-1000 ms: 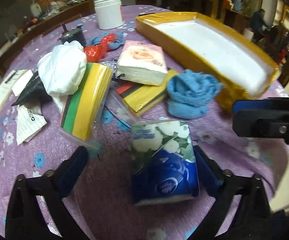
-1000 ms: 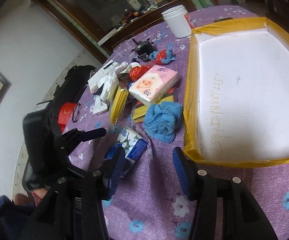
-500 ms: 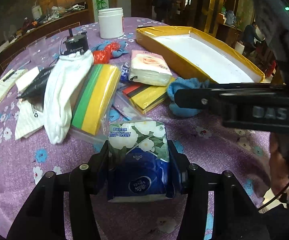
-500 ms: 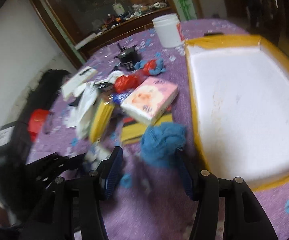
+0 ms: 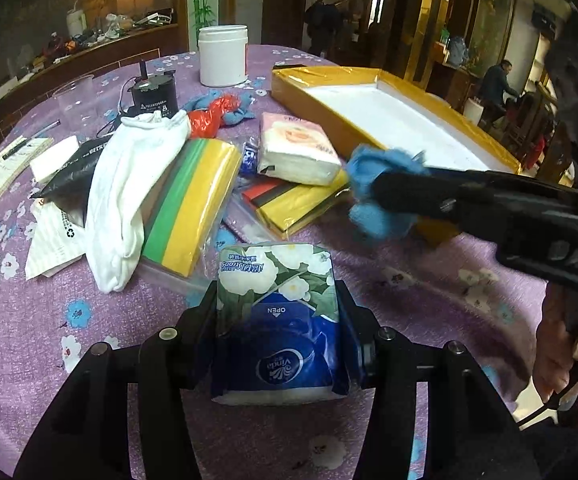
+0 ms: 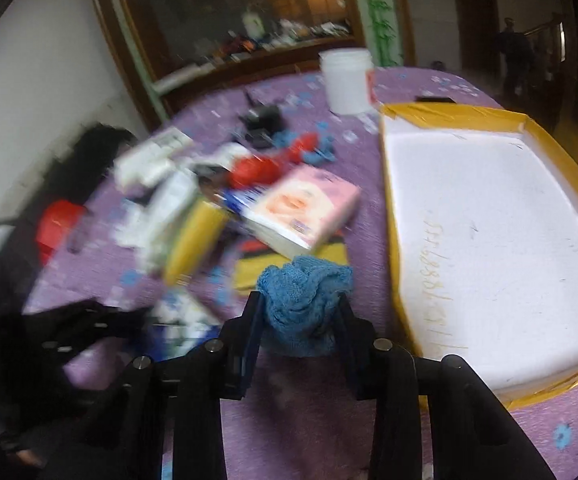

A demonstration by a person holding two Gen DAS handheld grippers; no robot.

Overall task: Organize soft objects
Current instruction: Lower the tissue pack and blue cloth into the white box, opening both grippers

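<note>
Holding a tissue pack (image 5: 277, 320) in our left hand-held gripper (image 5: 277, 344) and a blue cloth (image 6: 303, 300) in our right hand-held gripper (image 6: 299, 320), we see the tray (image 6: 389, 184) at right empty.

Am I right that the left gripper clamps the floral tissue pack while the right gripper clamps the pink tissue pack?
Not quite. The left gripper does clamp the floral tissue pack, but the right gripper clamps the blue knitted cloth, per the right wrist view.
</note>
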